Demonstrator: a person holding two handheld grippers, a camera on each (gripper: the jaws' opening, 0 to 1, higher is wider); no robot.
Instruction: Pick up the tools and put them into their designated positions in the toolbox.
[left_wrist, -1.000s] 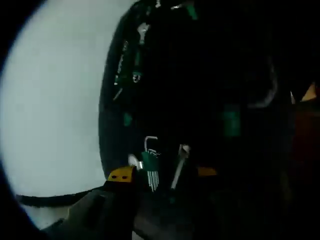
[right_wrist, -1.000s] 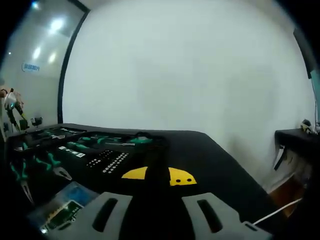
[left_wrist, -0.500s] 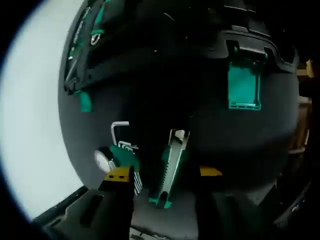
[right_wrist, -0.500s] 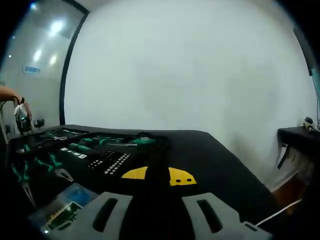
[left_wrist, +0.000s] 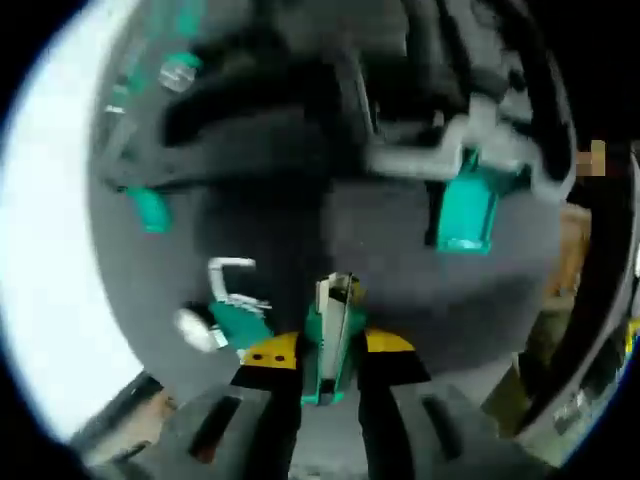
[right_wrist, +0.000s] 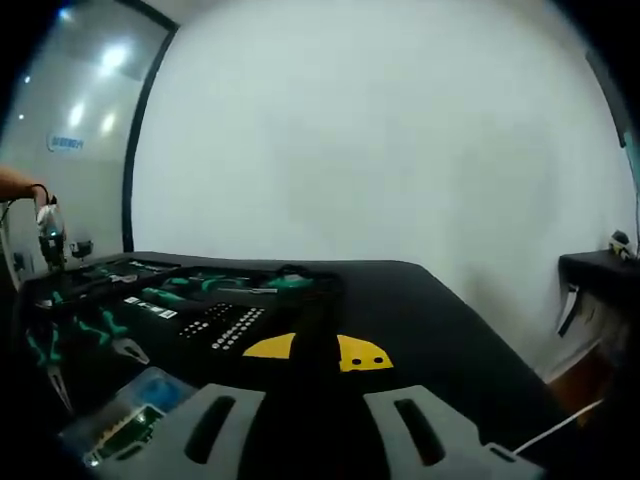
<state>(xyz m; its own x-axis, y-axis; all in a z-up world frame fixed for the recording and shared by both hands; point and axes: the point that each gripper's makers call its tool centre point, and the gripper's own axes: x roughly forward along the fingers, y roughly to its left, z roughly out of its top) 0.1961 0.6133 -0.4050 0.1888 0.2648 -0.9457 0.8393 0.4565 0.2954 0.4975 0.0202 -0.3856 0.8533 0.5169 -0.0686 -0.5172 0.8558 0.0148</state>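
In the blurred left gripper view, my left gripper (left_wrist: 328, 348) has its jaws drawn in against a slim green-handled tool with a toothed metal blade (left_wrist: 326, 335), which lies on the dark surface. Just to its left is a hex key set in a green holder (left_wrist: 233, 312). Beyond them is the black toolbox (left_wrist: 330, 110) with a green latch (left_wrist: 466, 207). In the right gripper view, my right gripper (right_wrist: 316, 350) rests low over the black table, jaws together with nothing held. The toolbox tray (right_wrist: 150, 295) with green-handled tools lies to its left.
Pliers (right_wrist: 45, 352), rows of bits (right_wrist: 215, 325) and a blue packet (right_wrist: 130, 412) lie at the left of the right gripper view. A hand with the other gripper (right_wrist: 45, 232) shows at the far left. A dark shelf (right_wrist: 600, 272) and a white cable (right_wrist: 550, 425) are at the right.
The left gripper view has closed in on the green-handled tool, and the left jaws have narrowed onto it. The right gripper has stayed still.
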